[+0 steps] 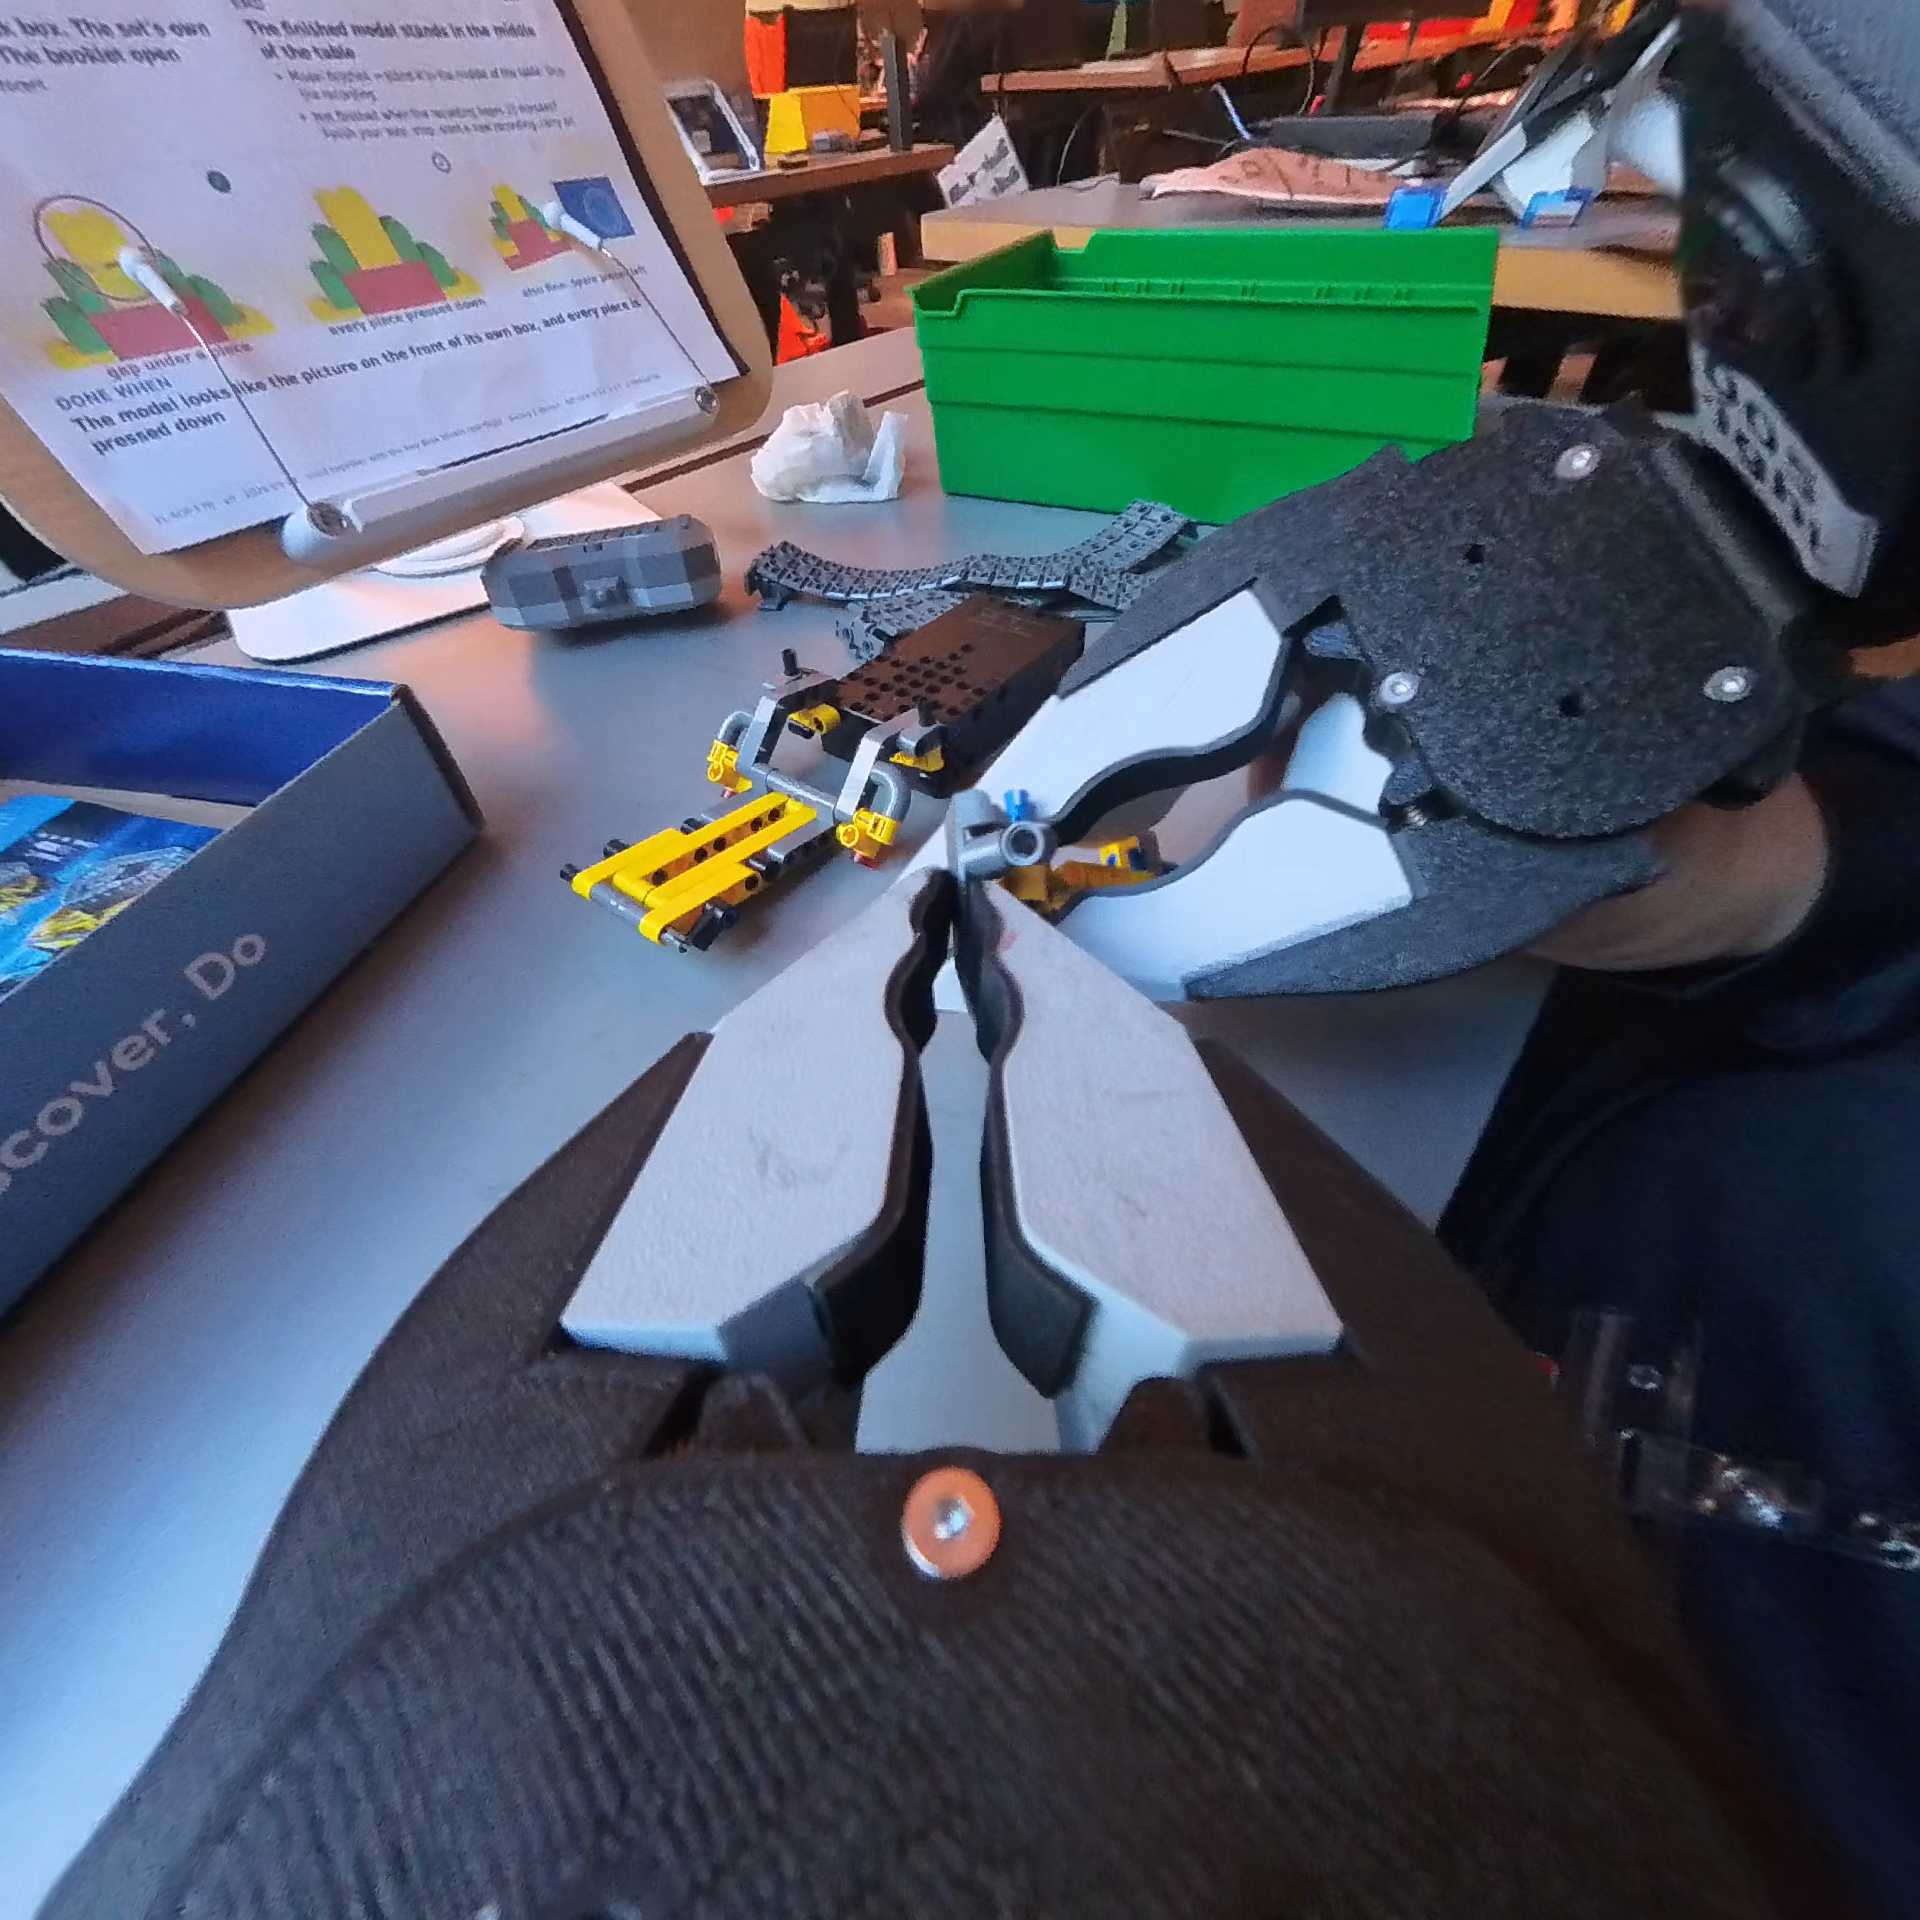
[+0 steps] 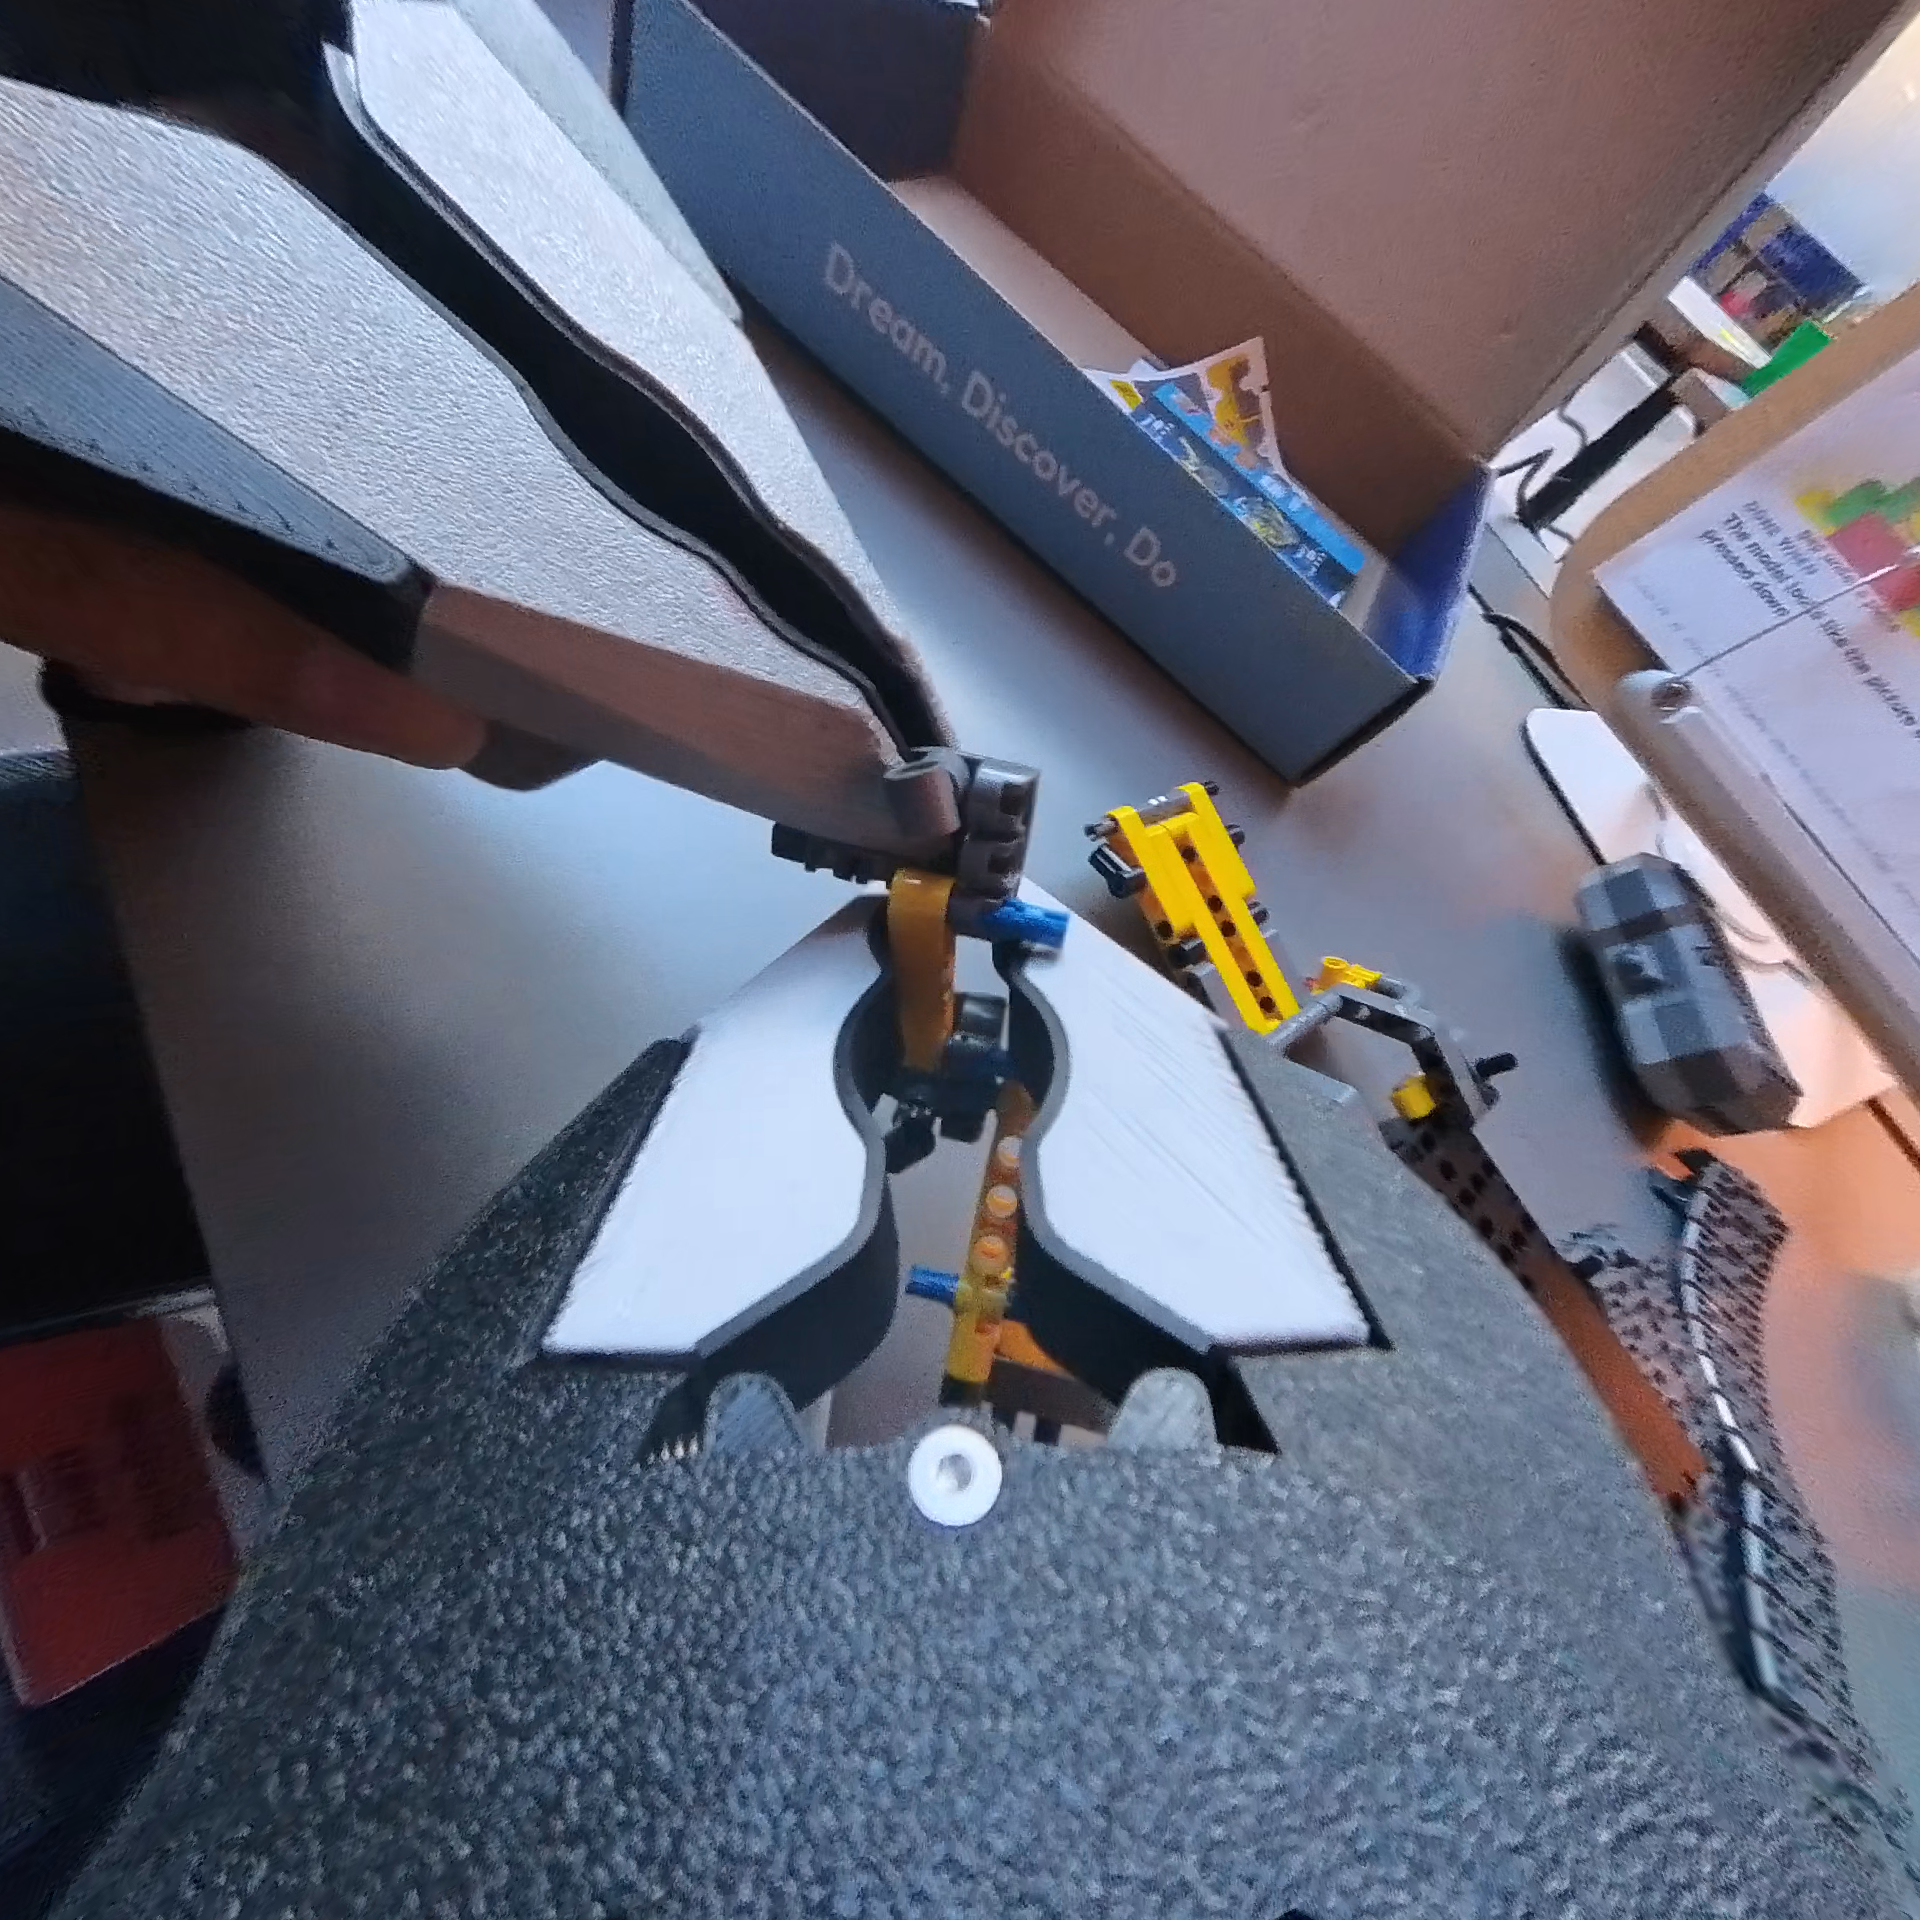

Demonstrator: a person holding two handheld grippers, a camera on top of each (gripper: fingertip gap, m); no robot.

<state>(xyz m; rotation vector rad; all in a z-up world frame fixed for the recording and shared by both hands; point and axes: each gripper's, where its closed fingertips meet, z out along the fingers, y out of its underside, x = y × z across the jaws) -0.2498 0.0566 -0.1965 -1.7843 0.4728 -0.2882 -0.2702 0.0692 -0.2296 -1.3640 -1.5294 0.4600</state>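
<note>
My left gripper (image 1: pixel 951 899) is shut on a small grey connector piece (image 1: pixel 997 840) at its fingertips. That piece sits at the top end of a yellow-orange beam sub-assembly (image 2: pixel 987 1226) with blue pins. My right gripper (image 2: pixel 940 935) is shut on this sub-assembly, which runs down between its fingers. The two grippers meet tip to tip above the table. In the right wrist view the left gripper (image 2: pixel 925 795) comes in from the upper left, pinching the grey piece (image 2: pixel 997 821). In the left wrist view the right gripper (image 1: pixel 1013 873) comes in from the right.
A yellow, grey and black partly built model (image 1: pixel 748 831) lies on the grey table (image 1: pixel 416 1143) just beyond the grippers. Black track links (image 1: pixel 977 571), a grey block (image 1: pixel 603 571), crumpled tissue (image 1: pixel 831 447) and a green bin (image 1: pixel 1205 353) lie behind. An open box (image 1: pixel 208 883) is left; an instruction board (image 1: pixel 364 260) stands behind it. Less than 4 cm separates the two grippers' tips. From either gripper's tips it is about 30 cm to the grey block (image 1: pixel 603 571). Seen from the right wrist view (image 2: pixel 1674 964) as well.
</note>
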